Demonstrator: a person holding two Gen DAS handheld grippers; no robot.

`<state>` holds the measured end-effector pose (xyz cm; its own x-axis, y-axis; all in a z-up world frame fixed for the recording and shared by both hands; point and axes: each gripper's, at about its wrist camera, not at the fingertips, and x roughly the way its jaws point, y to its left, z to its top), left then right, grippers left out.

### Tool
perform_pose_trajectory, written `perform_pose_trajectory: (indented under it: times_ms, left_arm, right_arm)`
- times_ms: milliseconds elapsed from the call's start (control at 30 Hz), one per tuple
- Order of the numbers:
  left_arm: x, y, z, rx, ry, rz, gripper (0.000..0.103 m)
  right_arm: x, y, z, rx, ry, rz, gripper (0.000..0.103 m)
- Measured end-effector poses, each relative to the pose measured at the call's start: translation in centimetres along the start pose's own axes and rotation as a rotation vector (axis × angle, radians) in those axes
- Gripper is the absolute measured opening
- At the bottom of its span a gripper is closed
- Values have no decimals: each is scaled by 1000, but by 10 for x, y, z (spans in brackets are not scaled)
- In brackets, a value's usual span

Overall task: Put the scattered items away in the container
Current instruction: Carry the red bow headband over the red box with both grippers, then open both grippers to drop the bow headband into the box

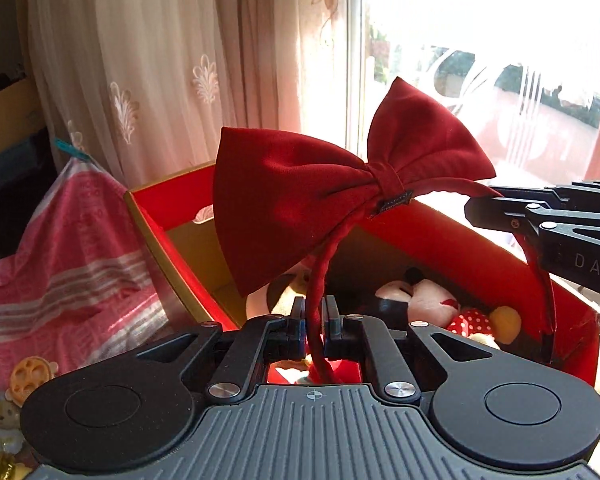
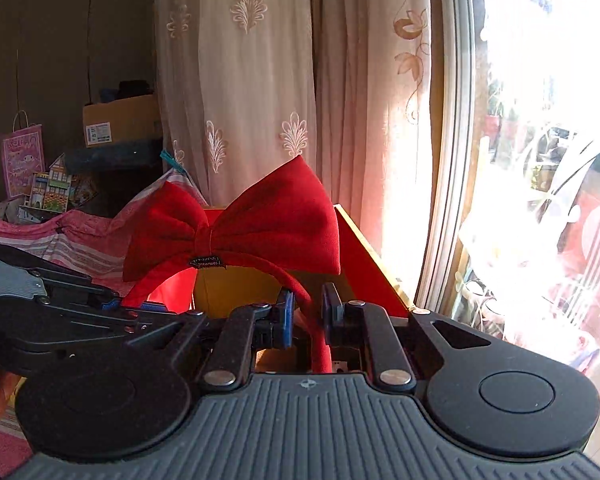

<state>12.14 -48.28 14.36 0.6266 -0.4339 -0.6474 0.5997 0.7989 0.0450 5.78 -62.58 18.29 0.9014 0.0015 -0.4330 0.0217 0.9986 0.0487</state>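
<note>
We've got the headband (image 1: 314,300) over the box (image 1: 168,216), L gripper (image 1: 314,316) & R gripper (image 2: 306,312) jaws slack beside it w/ gaps, so we drop both ends together, bow (image 1: 340,168) clearing the rim.

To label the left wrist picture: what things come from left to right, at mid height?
Pink striped cloth → red box → red bow → right gripper.

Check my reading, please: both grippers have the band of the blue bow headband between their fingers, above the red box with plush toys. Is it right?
Not quite: the bow headband is red, not blue, as both wrist views show. The rest holds: its band runs between the fingers of the left gripper and right gripper, above the red box.
</note>
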Motion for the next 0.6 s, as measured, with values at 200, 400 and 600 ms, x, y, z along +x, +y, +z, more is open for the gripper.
perform_pose_trajectory:
  times_ms: [200,400,600]
  left_arm:
    - [20,12,11,-49,19,49,80]
    - [24,7,8,-22,27,55,82]
    - [25,2,1,-19,50,46,82]
  right_arm:
    - [32,-4,-12,-55,44,-21,75]
    - [29,-8,-30,-54,81,-1,77]
    - [24,-8,-36,-45,103,-4,84]
